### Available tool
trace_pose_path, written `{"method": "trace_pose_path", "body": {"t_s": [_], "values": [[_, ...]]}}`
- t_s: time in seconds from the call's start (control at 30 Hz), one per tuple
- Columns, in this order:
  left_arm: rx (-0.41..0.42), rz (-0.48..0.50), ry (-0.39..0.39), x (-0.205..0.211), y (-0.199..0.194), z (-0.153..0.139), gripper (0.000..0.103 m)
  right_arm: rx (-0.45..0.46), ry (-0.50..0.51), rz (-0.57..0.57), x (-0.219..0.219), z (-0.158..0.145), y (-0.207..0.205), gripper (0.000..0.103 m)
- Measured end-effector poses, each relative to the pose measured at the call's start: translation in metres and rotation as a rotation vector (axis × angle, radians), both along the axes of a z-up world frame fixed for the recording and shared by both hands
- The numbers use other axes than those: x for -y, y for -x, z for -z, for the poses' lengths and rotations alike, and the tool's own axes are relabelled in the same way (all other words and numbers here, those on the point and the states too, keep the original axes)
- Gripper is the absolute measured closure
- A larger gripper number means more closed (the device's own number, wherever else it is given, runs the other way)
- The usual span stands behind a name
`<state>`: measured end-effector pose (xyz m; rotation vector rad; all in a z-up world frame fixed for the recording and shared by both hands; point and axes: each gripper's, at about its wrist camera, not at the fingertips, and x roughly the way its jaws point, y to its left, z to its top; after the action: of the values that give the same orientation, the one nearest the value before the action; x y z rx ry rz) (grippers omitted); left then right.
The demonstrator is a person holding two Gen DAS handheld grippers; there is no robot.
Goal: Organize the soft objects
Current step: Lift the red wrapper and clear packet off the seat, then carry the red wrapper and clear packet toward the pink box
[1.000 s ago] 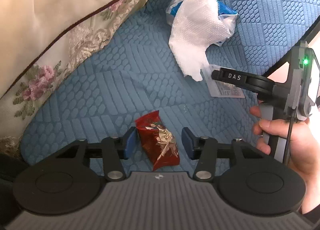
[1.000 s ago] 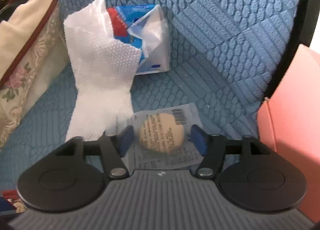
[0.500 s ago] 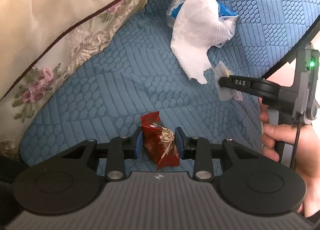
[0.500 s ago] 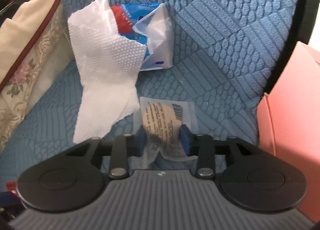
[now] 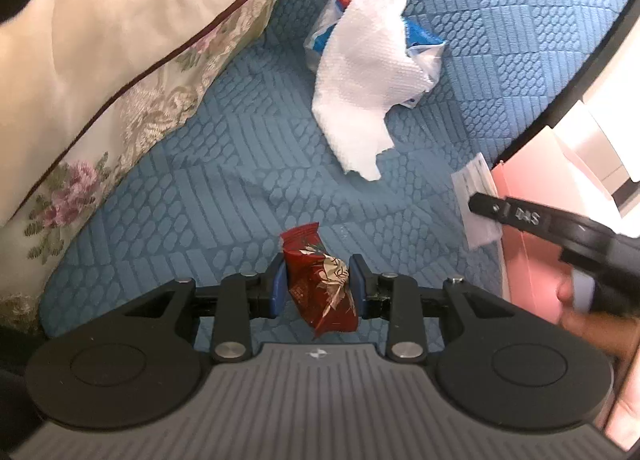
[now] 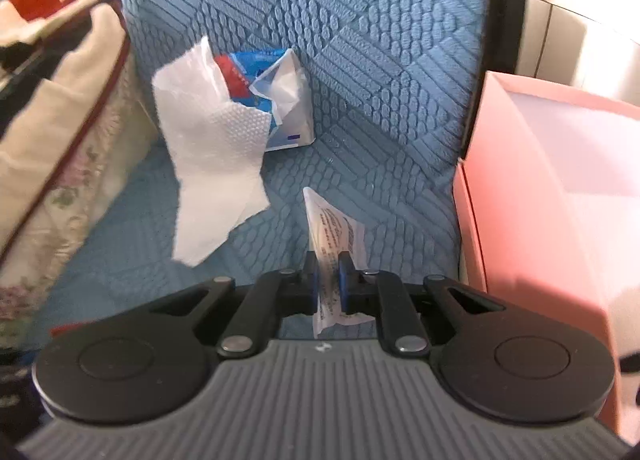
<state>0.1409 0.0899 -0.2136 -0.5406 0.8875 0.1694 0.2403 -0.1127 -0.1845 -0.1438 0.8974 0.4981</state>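
Already two small packets picked, nothing yet put away.
My left gripper [image 5: 318, 286] clamps the red snack packet [image 5: 320, 288] over the blue cushion [image 5: 208, 187]; my right gripper [image 6: 327, 280] pinches the clear packet [image 6: 334, 244] near the pink box [image 6: 532, 195]. White tissue [image 5: 368, 71] remains lying.

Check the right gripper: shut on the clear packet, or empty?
Shut on it. The right gripper has both pads pressed against the clear packet, which stands edge-up between them.

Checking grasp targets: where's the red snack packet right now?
Left wrist view, bottom centre: the red snack packet sits pinched in the left gripper, over the blue quilted cushion, below the white paper towel.
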Motion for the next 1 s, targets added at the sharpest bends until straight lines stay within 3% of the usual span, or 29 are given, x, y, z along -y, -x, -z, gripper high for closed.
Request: {"method": "trace_pose_path", "body": {"t_s": [0.57,1.0], "values": [[0.057,0.175,-0.034,0.044,0.020,-0.036,0.065,-0.002,-0.054,0.031,0.052,-0.043,0.105,0.090],[0.097,0.199,-0.005,0.078,0.033,-0.098,0.065,0.046,-0.105,0.050,0.096,-0.097,0.116,0.090]]}}
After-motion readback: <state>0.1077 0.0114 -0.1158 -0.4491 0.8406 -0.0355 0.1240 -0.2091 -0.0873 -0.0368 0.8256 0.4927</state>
